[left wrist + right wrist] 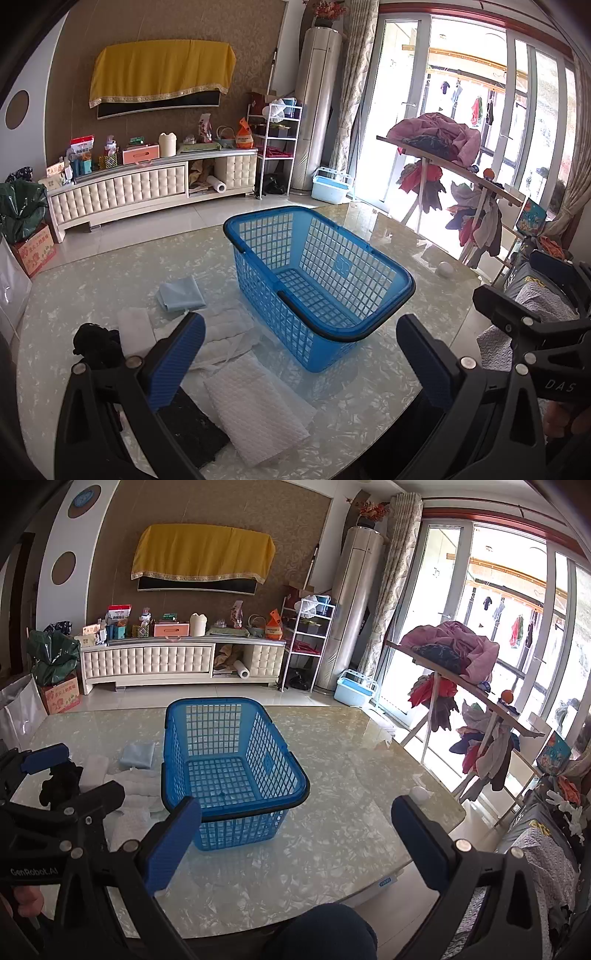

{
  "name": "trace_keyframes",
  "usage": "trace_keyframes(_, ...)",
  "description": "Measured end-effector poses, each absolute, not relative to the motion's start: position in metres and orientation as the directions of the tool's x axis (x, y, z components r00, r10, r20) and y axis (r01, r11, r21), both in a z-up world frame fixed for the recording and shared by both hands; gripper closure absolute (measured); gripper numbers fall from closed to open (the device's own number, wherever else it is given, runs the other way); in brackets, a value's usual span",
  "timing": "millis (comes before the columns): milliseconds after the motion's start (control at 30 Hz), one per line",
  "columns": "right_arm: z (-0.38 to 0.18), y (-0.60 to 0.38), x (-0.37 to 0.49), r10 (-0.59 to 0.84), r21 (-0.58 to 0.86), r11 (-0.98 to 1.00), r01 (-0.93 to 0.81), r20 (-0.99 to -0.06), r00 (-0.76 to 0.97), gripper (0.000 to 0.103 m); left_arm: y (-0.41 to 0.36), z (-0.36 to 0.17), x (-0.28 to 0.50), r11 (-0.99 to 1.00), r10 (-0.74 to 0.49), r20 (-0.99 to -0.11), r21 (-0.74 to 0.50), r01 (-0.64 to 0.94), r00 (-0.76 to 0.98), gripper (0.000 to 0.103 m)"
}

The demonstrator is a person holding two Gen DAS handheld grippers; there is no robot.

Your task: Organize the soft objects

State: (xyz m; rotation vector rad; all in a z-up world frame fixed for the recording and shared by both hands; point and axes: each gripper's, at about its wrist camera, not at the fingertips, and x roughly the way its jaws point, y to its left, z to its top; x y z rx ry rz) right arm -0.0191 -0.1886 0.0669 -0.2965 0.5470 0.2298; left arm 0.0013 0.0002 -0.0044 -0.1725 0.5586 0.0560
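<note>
Beyond both gaping jaws stands the basket.

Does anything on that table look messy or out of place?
Yes: the blue basket stands empty, while the cloths, white pads and a black item lie scattered on the table beside it. A small white ball sits alone near the table's edge.

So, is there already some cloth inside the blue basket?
No, the blue basket is empty; the cloths lie on the table beside it.
</note>
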Motion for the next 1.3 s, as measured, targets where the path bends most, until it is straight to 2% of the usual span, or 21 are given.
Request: trace_keyframes(1300, 0.0655, -0.1917, -0.0191, 0.138, -0.217, 0.928, -0.302, -0.555, 0.820, 0.000, -0.0045, -0.0088, 0.0013, 0.985, 0.006, -0.537, -0.140, -0.097, 0.843, 0.000)
